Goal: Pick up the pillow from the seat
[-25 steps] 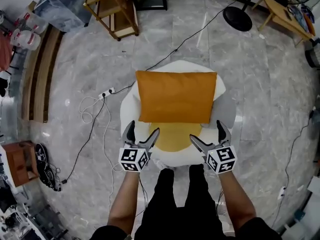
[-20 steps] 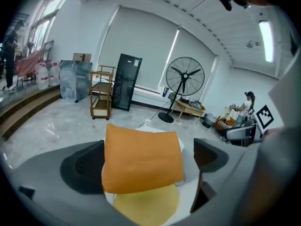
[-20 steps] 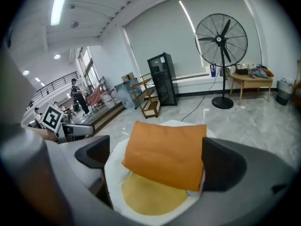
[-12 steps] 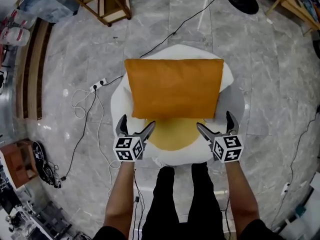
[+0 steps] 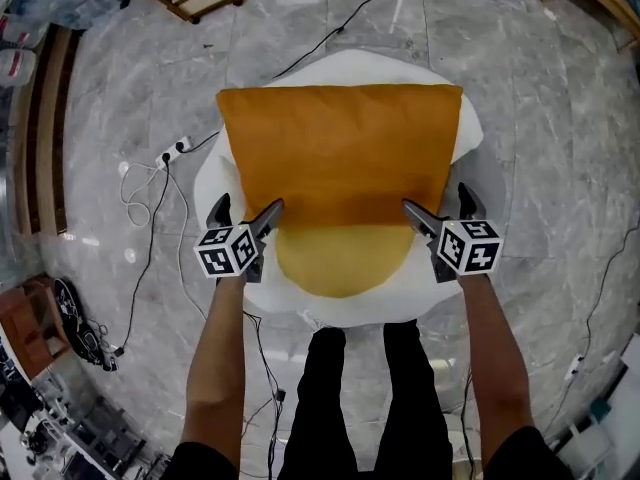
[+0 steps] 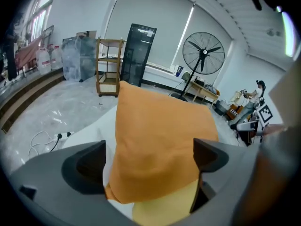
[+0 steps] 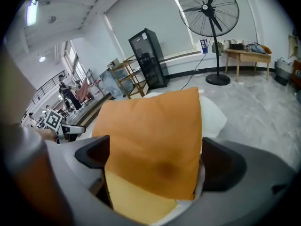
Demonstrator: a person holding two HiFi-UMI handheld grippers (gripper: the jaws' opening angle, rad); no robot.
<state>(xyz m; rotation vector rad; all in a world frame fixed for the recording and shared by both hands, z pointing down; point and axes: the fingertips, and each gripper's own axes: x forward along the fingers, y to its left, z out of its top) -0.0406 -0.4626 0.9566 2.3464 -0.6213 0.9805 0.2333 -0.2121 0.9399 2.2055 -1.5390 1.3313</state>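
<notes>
A: Pillow (image 5: pixel 340 153) placement?
B: On the seat (image 5: pixel 472 138).
A: Grippers?
B: Left gripper (image 5: pixel 248 206) and right gripper (image 5: pixel 436 200) have just been opening, jaws wide, a near pillow corner between each, unpinched.

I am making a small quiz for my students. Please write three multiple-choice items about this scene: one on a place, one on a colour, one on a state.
1. Where is the pillow?
A. on the floor
B. on the white chair
C. on a shelf

2. What colour is the pillow?
A. blue
B. green
C. orange

3. How are the jaws of the left gripper and the right gripper?
A. both open
B. both shut
C. only the left open

Answers:
1 B, the pillow rests on the chair, over its yellow cushion.
2 C, it looks orange in all three views.
3 A, both pairs of jaws have just been opening and stand wide apart, each around a near corner of the pillow without pressing it.
</notes>
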